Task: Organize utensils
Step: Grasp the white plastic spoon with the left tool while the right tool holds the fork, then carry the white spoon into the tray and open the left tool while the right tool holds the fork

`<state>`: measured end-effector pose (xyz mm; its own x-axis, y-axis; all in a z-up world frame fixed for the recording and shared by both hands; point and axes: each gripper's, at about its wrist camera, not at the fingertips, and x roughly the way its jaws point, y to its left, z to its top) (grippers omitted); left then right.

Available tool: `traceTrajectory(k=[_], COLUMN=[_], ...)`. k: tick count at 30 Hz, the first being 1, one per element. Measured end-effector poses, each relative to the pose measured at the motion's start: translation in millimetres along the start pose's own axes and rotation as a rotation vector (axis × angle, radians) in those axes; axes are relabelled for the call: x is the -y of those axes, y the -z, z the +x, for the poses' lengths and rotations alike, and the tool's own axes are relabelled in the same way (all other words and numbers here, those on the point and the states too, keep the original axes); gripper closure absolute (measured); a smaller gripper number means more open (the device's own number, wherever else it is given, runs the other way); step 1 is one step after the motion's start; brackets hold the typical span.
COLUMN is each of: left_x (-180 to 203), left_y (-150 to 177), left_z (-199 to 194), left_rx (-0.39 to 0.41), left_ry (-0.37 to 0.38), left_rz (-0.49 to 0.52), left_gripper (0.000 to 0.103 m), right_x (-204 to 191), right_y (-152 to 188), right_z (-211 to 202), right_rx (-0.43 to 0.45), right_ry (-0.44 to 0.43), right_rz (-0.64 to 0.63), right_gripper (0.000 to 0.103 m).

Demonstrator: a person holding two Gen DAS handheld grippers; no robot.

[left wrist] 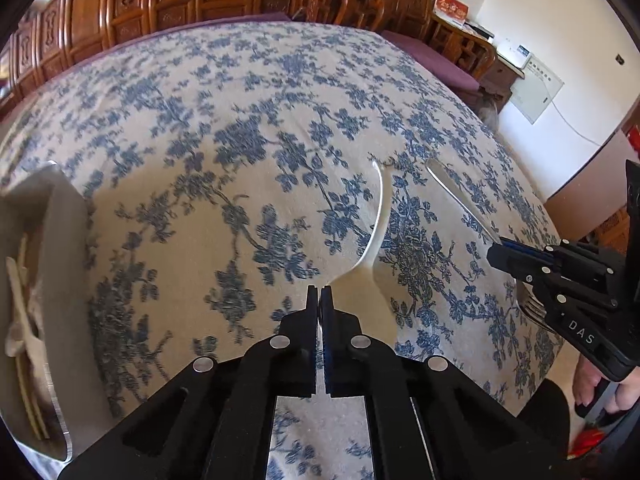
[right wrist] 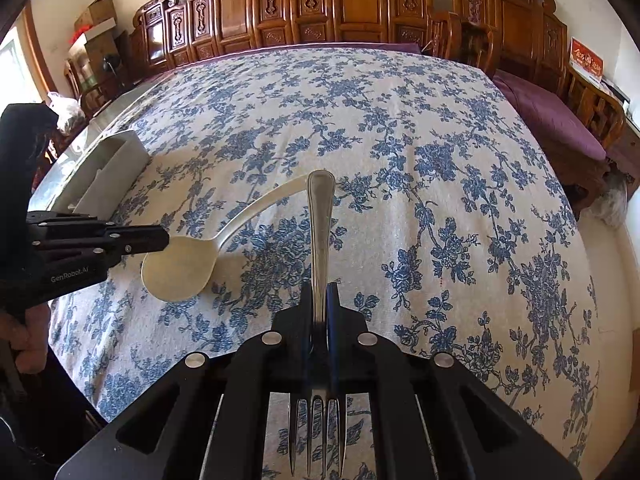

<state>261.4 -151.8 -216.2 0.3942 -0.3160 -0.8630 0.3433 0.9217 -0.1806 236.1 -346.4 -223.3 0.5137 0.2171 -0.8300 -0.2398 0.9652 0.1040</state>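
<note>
My left gripper is shut on the bowl edge of a cream plastic spoon, whose handle points away over the table; the gripper also shows in the right wrist view, with the spoon in it. My right gripper is shut on a steel fork, handle pointing forward and tines back under the camera. In the left wrist view the right gripper holds the fork at the right. Both utensils are held above the floral tablecloth.
A grey utensil holder with several pale utensils inside stands at the table's left edge; it also shows in the right wrist view. Carved wooden cabinets and chairs line the far side. The blue floral tablecloth covers the table.
</note>
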Motion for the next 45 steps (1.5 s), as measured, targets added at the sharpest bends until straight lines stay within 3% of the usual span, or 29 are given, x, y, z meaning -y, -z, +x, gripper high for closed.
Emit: traceTrajectory(k=[14,28,45], left_x=[-33,-83,-155], left_y=[10,21,47], left_z=[-61,-127,-150], left_rx=[0.102,0.197,0.21], left_ry=[-0.09,-0.154,-0.249], left_rz=[-0.021,-0.077,-0.17], left_gripper=[0.103,0.103,0.103], right_x=[-27,-82,-132], right_y=[0,-24,-41], right_z=[-10,-9,-6], right_rx=[0.026,0.067,0.101], right_ry=[-0.02,-0.083,-0.14], right_rz=[-0.022,-0.082,-0.108], right_gripper=[0.095,0.095,0.095])
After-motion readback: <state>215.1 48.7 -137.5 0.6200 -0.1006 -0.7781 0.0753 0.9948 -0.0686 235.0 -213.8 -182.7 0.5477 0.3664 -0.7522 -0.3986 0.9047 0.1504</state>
